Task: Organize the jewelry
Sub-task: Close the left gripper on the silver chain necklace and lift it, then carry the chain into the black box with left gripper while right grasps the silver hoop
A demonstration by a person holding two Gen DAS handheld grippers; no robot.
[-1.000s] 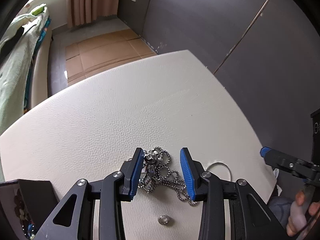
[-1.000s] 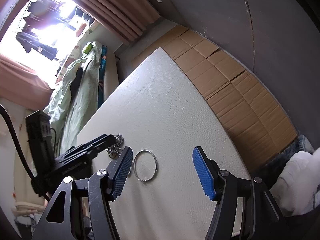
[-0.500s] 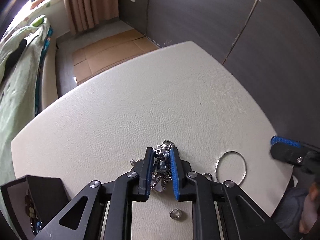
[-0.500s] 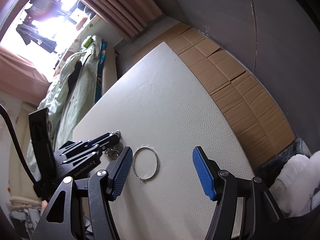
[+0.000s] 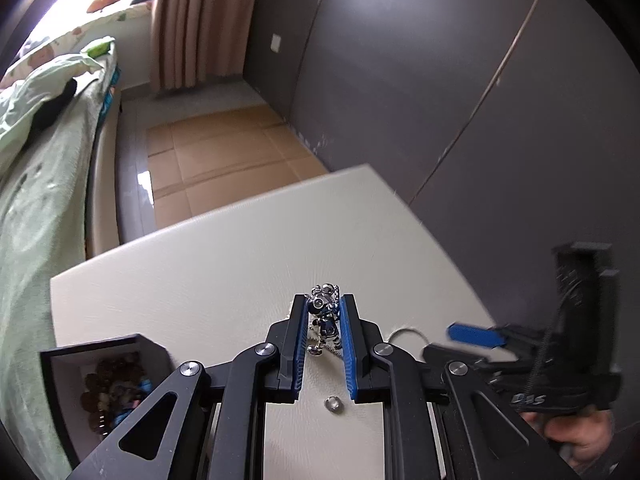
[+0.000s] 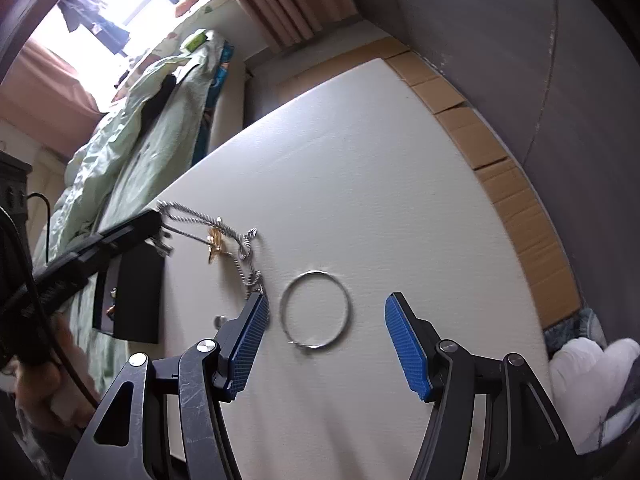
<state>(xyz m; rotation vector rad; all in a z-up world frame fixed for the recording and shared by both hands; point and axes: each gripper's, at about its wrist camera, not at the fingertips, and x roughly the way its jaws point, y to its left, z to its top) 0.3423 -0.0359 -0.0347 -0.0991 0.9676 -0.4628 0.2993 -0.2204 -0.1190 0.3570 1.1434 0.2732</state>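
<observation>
A silver chain necklace (image 5: 325,312) with a small figure pendant is pinched between the blue pads of my left gripper (image 5: 325,306), which is shut on it above the white table (image 5: 200,280). In the right wrist view the chain (image 6: 200,216) hangs from the left gripper (image 6: 158,220) and trails down onto the table, with a gold charm (image 6: 216,242) on it. My right gripper (image 6: 326,308) stands open just above a silver hoop (image 6: 316,312) that lies flat between its fingers, untouched.
A black jewelry box (image 5: 92,350) with beads inside stands at the table's left; it also shows in the right wrist view (image 6: 132,292). A small silver ring (image 5: 333,403) lies near the front edge. A bed with green bedding (image 6: 120,152) is beyond the table.
My left gripper closed on the necklace heap and rose, pulling the chain up off the table. My right gripper shifted a little over the hoop and stayed open.
</observation>
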